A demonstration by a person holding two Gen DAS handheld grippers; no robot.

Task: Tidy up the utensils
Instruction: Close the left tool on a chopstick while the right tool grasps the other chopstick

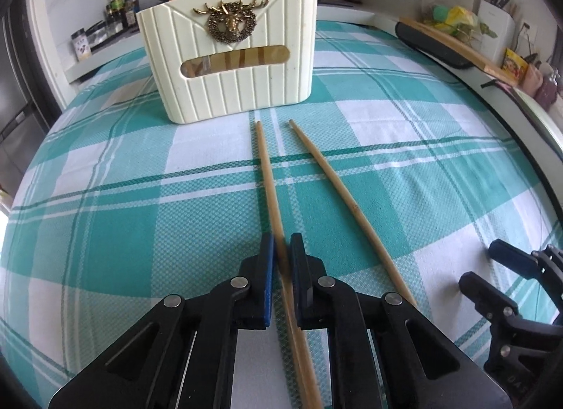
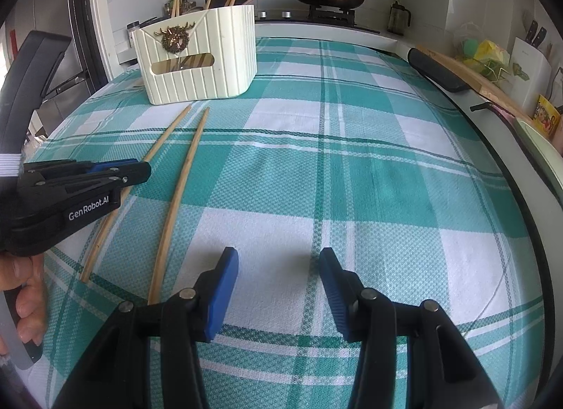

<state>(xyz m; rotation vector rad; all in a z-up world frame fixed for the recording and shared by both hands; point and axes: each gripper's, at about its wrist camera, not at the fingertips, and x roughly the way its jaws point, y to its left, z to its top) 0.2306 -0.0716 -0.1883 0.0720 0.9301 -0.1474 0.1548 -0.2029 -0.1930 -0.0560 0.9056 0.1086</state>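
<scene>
1. The cream utensil holder (image 1: 230,57) stands upright at the far side of the checked tablecloth (image 1: 105,205) on the worktop, with chopsticks poking out of its top.
2. The left gripper (image 1: 281,261) has its fingers pinching one chopstick (image 1: 268,177), whose tip points at the holder.
3. A second chopstick (image 1: 337,191) lies just beside it on the cloth.
4. The right gripper (image 2: 278,279) hovers with fingers spread, gripping nothing.

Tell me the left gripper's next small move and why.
Probably lift. The left gripper has its jaws closed on one chopstick that seems to lie on the cloth, and the cream holder just ahead already holds others. The second chopstick lies free; the right gripper is open.
</scene>
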